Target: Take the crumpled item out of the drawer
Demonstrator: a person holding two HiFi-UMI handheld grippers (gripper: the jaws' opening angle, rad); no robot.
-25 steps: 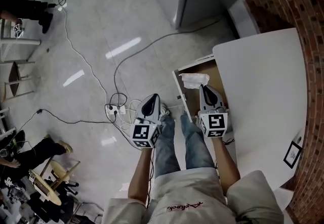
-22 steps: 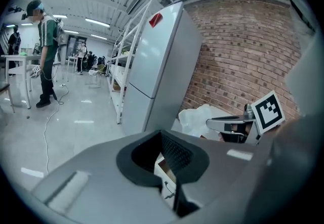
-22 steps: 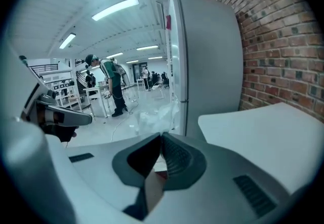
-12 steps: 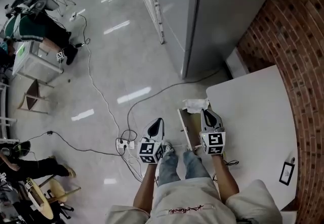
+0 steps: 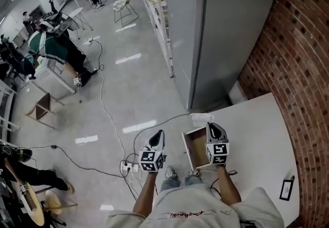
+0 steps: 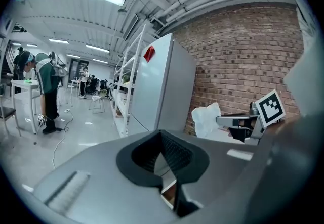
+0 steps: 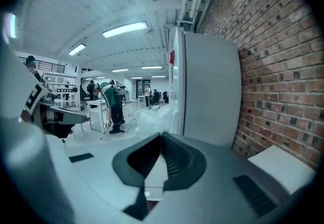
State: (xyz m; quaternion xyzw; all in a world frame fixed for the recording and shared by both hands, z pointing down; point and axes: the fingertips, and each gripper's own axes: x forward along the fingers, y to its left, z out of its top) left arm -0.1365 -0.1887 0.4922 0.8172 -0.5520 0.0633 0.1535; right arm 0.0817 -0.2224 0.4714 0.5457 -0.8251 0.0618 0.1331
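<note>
The crumpled white item (image 5: 201, 117) hangs from the tips of my right gripper (image 5: 211, 125), which is shut on it above the far end of the open wooden drawer (image 5: 196, 147). In the right gripper view the item (image 7: 158, 116) bulges just beyond the closed jaws of the right gripper (image 7: 161, 135). The left gripper view shows the same item (image 6: 206, 120) off to the right. My left gripper (image 5: 160, 133) is held over the floor, left of the drawer; seen from its own camera, the left gripper (image 6: 162, 133) is shut with nothing between its fingers.
The drawer belongs to a white table (image 5: 259, 134) against a brick wall (image 5: 290, 67). A tall grey cabinet (image 5: 226, 31) stands beyond. Cables and a power strip (image 5: 126, 166) lie on the floor at my feet. People stand at desks (image 5: 51, 52) far left.
Both grippers have risen, and the crumpled item has come up out of the drawer with the right one. The head view now takes in much more of the room.
</note>
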